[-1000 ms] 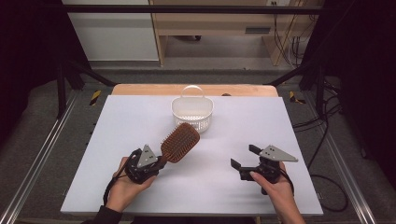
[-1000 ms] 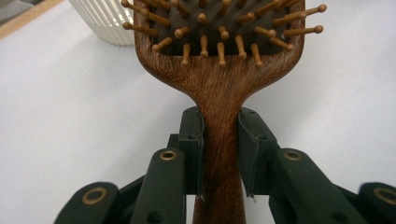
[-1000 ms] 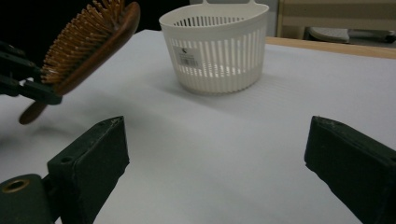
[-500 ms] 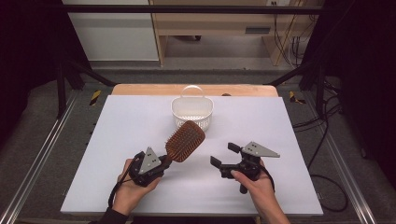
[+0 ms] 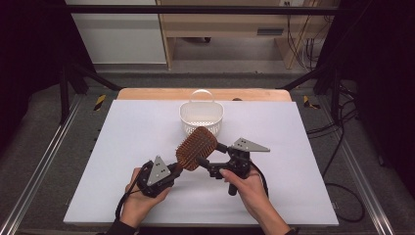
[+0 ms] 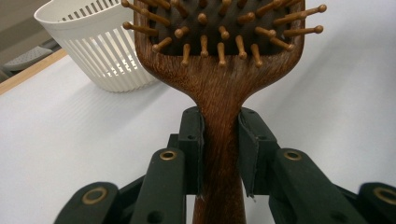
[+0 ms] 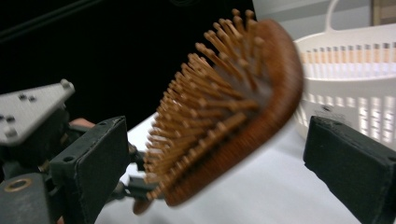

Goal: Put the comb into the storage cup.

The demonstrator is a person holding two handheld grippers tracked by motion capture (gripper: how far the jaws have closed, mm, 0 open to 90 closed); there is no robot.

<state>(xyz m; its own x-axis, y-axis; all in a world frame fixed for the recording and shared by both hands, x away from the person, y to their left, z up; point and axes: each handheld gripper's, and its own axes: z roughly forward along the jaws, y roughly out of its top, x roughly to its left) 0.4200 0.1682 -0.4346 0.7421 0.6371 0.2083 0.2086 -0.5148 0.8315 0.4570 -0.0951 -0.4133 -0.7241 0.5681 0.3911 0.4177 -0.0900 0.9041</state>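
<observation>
High view: your left tongs [image 5: 172, 170] pinch the narrow neck of the dark brown wooden paddle hairbrush [image 5: 196, 148], holding its head in the air over the middle of the white surface [image 5: 127, 142], toward 1 o'clock from your left hand [image 5: 139, 198]. Your right tongs [image 5: 215, 157] sit spread at 3 o'clock of the brush head, one jaw on each side of it.

The risk is in the handover. The right gripper view shows the jaws spanning bristle face and rounded back, so if you close there, I judge one pad lands on springy pins and the head may twist or slip out. Release the left too early and the brush could drop onto the surface or knock the white slatted plastic basket [image 5: 201, 118], which stands just beyond at 12 o'clock.

The brush has a wide rounded-rectangle head, rows of wooden ball-tipped pins [image 6: 219, 35] set in a dark cushion, and visible grain running down the handle [image 6: 220, 154]. It tilts, bristles facing you.
</observation>
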